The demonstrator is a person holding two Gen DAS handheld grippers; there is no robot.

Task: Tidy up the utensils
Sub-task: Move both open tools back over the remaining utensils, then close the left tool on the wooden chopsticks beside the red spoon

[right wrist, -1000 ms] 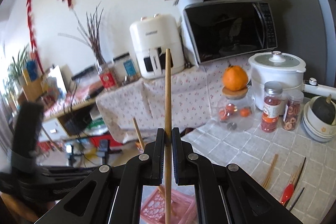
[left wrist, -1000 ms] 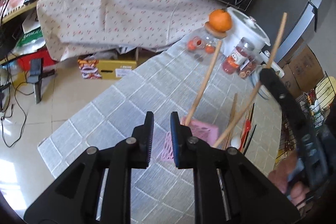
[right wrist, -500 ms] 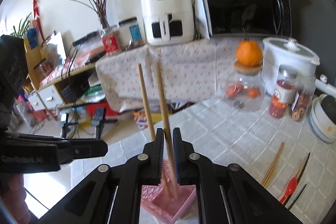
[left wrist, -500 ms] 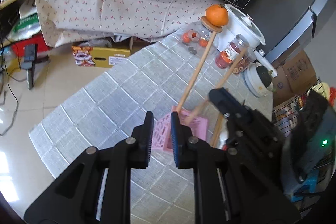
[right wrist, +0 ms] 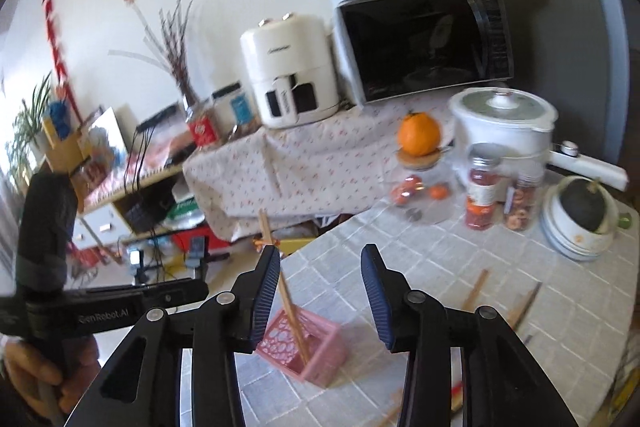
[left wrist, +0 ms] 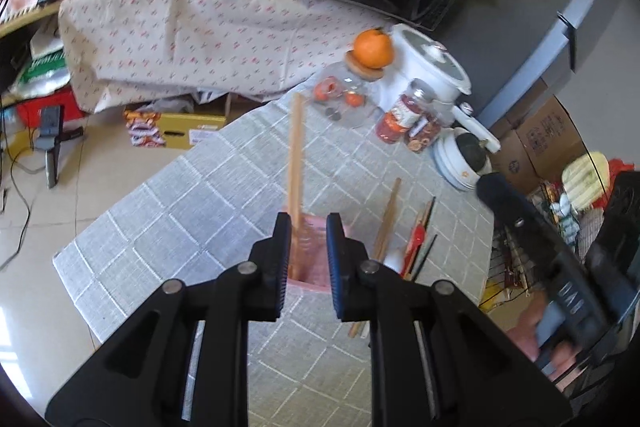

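While the step in hand: a wooden chopstick (right wrist: 286, 291) leans in the pink basket (right wrist: 316, 351), just released.
Right gripper (right wrist: 318, 297): fingers have just been opening; nothing between them, chopstick beside the left finger.
Left gripper (left wrist: 307, 259): fingers narrowly apart, gripping nothing; basket just beyond.
Next: loose chopsticks (left wrist: 386, 223) on the tabletop (left wrist: 192, 195), right of the left fingers, likely want picking up.

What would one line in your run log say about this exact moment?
task: organize utensils | right gripper: jaws just opened, empty | chopsticks: standing in pink basket | left gripper: narrow gap, holding nothing | more utensils: lying on table
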